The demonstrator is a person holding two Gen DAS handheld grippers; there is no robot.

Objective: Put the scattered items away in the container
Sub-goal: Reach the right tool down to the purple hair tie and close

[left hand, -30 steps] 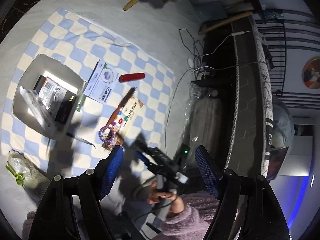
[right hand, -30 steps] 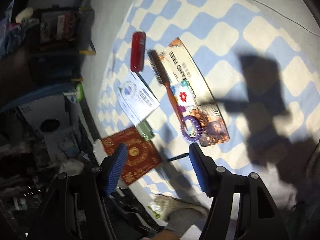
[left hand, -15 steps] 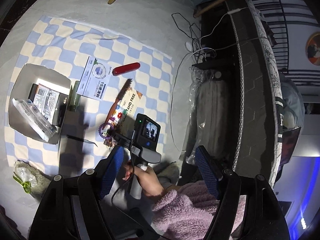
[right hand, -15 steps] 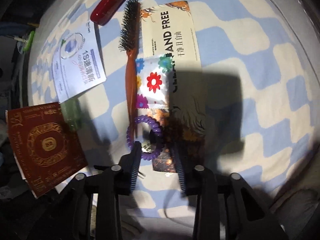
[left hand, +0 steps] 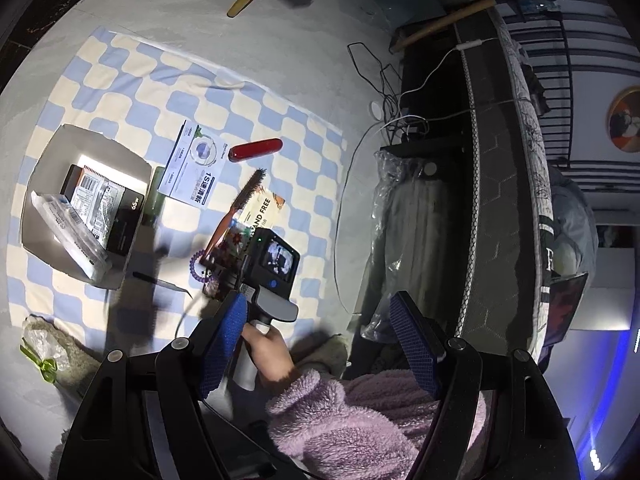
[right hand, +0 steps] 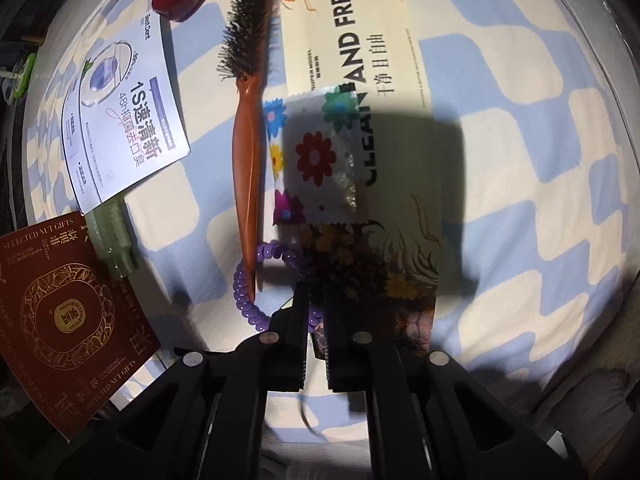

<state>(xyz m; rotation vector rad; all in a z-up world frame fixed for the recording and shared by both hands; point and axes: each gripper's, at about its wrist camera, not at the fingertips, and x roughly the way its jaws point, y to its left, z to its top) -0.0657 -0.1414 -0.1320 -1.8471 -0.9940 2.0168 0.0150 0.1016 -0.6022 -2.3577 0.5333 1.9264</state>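
The right tongs are being closed on the purple coil hair tie, a strand of which is caught between the pads at lower centre. The pinch should be firmed before lifting, so that the brush handle lying through the loop is not dragged. The left tongs are held released, empty. The container is seen at left.

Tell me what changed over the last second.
The right gripper came down from above the cloth onto the purple coil hair tie, and its jaws are closing on the tie's near loop. The left gripper hovers open as before; the brush, the sachets and the box lie unmoved.
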